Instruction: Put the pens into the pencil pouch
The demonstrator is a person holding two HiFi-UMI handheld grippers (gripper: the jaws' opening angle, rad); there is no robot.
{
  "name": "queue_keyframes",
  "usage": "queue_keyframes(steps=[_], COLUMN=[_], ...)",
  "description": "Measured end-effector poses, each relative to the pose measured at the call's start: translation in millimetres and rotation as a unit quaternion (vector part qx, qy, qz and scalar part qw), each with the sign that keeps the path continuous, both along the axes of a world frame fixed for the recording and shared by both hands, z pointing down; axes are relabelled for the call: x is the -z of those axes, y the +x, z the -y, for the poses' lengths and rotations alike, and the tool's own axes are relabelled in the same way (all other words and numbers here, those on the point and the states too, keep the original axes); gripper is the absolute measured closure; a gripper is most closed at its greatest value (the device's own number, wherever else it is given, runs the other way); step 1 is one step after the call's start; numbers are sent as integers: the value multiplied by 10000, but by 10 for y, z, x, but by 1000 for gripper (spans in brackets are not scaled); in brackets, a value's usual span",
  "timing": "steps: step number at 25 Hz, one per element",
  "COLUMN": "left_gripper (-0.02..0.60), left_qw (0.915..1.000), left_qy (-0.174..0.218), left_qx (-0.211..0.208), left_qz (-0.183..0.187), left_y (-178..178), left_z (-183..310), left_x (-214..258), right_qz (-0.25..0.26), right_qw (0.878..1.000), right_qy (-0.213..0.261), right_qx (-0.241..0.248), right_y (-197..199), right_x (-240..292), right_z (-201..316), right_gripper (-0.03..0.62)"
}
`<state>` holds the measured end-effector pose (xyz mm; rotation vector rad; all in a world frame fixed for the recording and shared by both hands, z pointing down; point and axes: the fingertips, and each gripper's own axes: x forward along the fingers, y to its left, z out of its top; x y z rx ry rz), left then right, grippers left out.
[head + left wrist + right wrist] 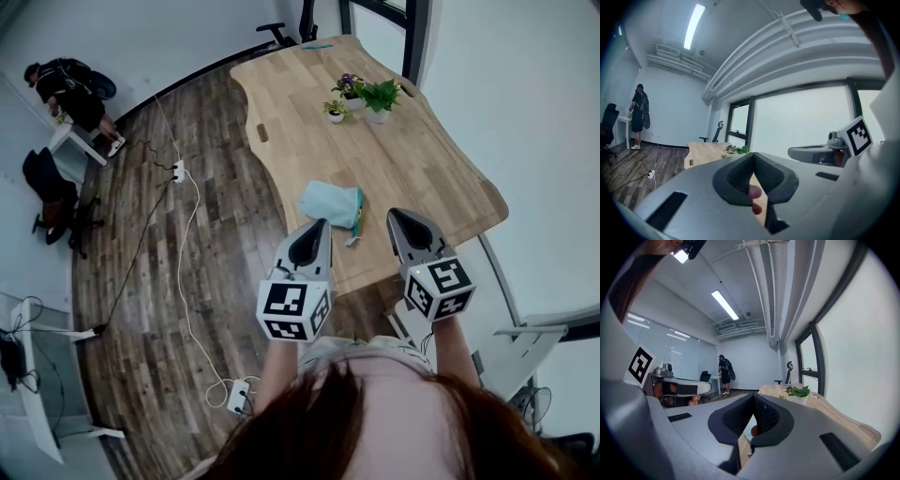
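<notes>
You hold left gripper (pixel 315 227) and right gripper (pixel 403 216) side by side over near edge of wooden surface (pixel 412 169). Both sets of jaws pressed together, nothing between them. Teal pencil pouch (pixel 330 202) lies on surface just beyond tips. Potted plants (pixel 366 97) farther back.

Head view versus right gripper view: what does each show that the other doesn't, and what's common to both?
Only the head view: the teal pouch lying plainly on the wooden table, and a white power strip on the floor. Only the right gripper view: the ceiling light, the ceiling pipes, and the right gripper close up, jaws shut. Both: the table, the potted plants, the person at the far desk.
</notes>
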<state>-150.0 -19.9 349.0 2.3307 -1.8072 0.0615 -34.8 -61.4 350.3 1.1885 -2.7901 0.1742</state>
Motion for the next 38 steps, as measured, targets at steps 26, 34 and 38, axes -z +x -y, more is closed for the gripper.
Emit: queue_keyframes(steps=[26,34,38], left_gripper=[578,578,578], left_qw=[9995,9993,9992], left_qy=[41,135,148], left_qx=[322,342,359], left_qz=[39,28,9], left_y=[884,1040,1102], left_z=[-725,-843,-888], left_x=[247,336,370], right_qz=[267,321,383], right_qw=[9992,9988,9985], right_qy=[120,155,131], right_qx=[273,346,371], right_y=[862,985,1054], right_x=[334,393,413], right_z=[-686,-819,-863], right_gripper=[594,594,594])
